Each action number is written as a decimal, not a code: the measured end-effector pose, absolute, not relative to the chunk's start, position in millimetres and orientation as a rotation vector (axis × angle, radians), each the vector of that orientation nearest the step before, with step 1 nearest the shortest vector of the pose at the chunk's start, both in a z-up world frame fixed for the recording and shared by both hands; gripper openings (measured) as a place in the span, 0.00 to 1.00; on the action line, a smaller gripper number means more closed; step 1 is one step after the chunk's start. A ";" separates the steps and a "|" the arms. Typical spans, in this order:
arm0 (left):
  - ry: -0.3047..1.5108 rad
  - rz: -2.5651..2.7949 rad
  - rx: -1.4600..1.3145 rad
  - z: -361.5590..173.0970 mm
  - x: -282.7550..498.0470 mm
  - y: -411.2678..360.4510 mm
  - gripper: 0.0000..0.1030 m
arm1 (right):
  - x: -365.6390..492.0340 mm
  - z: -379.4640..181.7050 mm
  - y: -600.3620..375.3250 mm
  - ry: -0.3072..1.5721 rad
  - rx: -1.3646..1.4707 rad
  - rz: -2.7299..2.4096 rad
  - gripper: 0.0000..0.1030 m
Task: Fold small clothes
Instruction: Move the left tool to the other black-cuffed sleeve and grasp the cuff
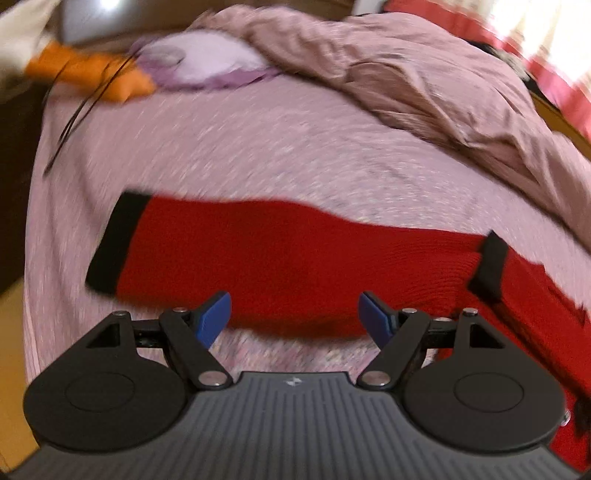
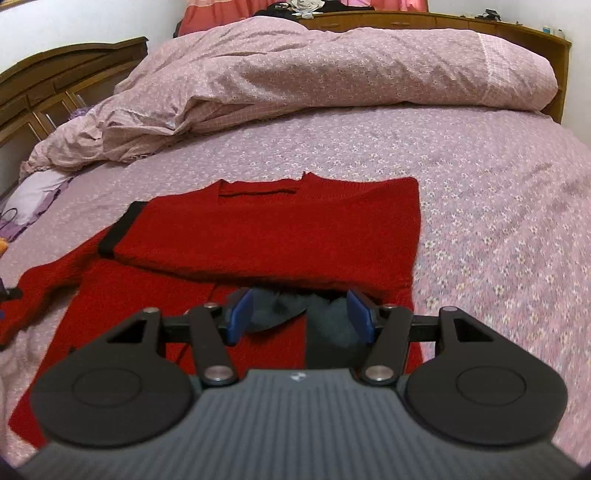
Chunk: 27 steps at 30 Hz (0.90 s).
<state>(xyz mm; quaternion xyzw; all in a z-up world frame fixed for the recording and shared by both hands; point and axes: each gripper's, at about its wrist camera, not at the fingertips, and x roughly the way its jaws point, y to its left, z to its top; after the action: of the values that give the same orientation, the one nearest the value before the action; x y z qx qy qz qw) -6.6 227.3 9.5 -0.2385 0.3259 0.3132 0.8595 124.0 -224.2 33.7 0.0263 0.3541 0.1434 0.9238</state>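
Sweater (image 2: 280, 236) lies flat on bedsheet (image 2: 480, 221) just ahead of both tools, left (image 1: 294, 314) and right (image 2: 300, 314), each gaping empty.

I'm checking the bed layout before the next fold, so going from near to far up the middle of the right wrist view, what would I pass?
Right gripper → red sweater → bare floral bedsheet → rumpled duvet → wooden headboard.
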 end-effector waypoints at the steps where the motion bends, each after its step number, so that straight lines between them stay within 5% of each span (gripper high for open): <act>1: 0.682 0.661 -0.528 5.8 -10.9 229.4 0.78 | 121.1 33.8 -223.5 0.728 0.056 0.295 0.57; 18: 0.516 0.755 -0.740 -35.1 -29.7 267.1 0.78 | 103.2 38.1 -214.2 0.732 0.076 0.291 0.57; 23: 0.483 0.788 -0.666 -28.1 -30.7 266.1 0.59 | 103.1 35.2 -213.2 0.745 0.082 0.290 0.57; 27: 0.493 0.795 -0.655 -30.4 -26.9 270.4 0.56 | 103.8 33.9 -212.5 0.748 0.088 0.292 0.57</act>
<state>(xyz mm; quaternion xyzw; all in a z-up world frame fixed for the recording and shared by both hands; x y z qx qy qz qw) -26.9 270.4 -30.4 -0.3101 0.2333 0.3764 0.8413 103.8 -212.5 33.9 0.0430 0.3641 0.1422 0.9195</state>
